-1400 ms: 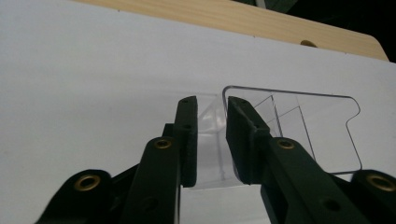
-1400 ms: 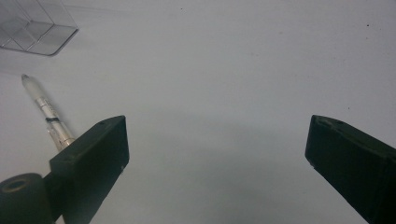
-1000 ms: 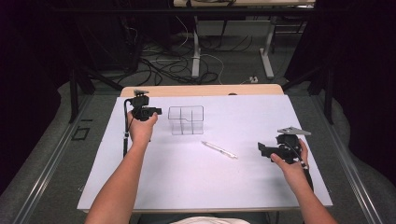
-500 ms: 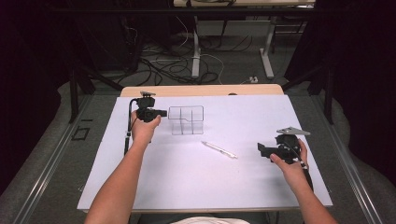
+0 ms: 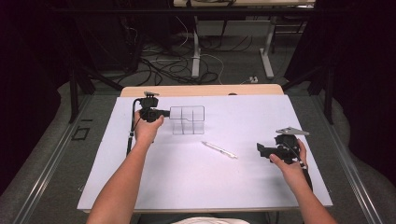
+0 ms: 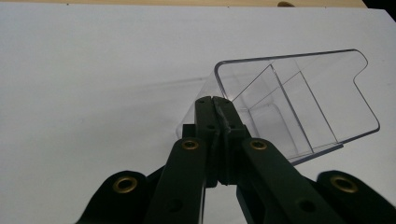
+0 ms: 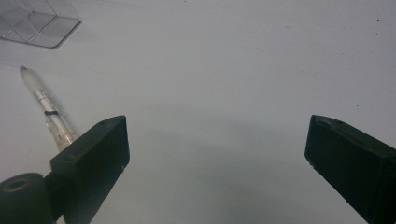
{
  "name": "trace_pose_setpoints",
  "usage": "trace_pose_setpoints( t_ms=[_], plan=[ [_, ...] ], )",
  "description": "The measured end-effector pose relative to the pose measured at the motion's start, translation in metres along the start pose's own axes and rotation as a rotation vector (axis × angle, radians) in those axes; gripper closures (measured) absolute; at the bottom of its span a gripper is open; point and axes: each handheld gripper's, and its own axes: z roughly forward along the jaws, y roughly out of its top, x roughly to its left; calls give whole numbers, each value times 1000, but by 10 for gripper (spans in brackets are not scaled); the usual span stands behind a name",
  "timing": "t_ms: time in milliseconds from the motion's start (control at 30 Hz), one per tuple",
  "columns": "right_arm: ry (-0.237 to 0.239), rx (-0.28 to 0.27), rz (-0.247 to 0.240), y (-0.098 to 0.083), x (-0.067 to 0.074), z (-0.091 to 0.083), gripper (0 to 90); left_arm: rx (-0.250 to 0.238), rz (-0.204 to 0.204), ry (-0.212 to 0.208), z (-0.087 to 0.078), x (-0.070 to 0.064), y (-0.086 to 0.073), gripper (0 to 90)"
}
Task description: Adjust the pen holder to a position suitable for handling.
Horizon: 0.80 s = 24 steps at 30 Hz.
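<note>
A clear plastic box [image 5: 187,120] with dividers stands on the white table sheet [image 5: 233,186], left of the middle. My left gripper [image 5: 168,112] reaches it from the left and is shut on its near end wall. In the left gripper view the two black jaws meet [image 6: 216,101] on the rim of the clear box [image 6: 299,102]. A white pen [image 5: 219,150] lies flat on the sheet in front of the box. At the right my gripper [image 5: 260,150] stands open over bare sheet, jaws wide apart [image 7: 217,140], with the pen [image 7: 46,109] to their left.
A wooden table edge [image 5: 201,90] shows behind the sheet. Cables and desk legs [image 5: 196,51] lie on the floor beyond. A corner of the clear box [image 7: 37,21] shows at the top left of the right gripper view.
My left gripper has slid a little to the right, up to the box's left end. The box, the pen and the right gripper have kept still.
</note>
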Motion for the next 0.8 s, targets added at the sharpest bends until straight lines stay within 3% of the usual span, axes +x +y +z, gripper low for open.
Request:
trace_pose_setpoints(
  t_ms=[100,500,733,800],
  plan=[
    [0,1,1,0,1,0,62,16,23,-10,2,-5,1,900],
    [5,0,-7,0,0,0,62,5,25,-27,13,-27,1,900],
    [6,1,-3,0,1,0,64,5,40,-35,16,-32,2,900],
    [6,-1,-9,0,0,0,64,3,29,-43,17,-33,1,900]
  ],
)
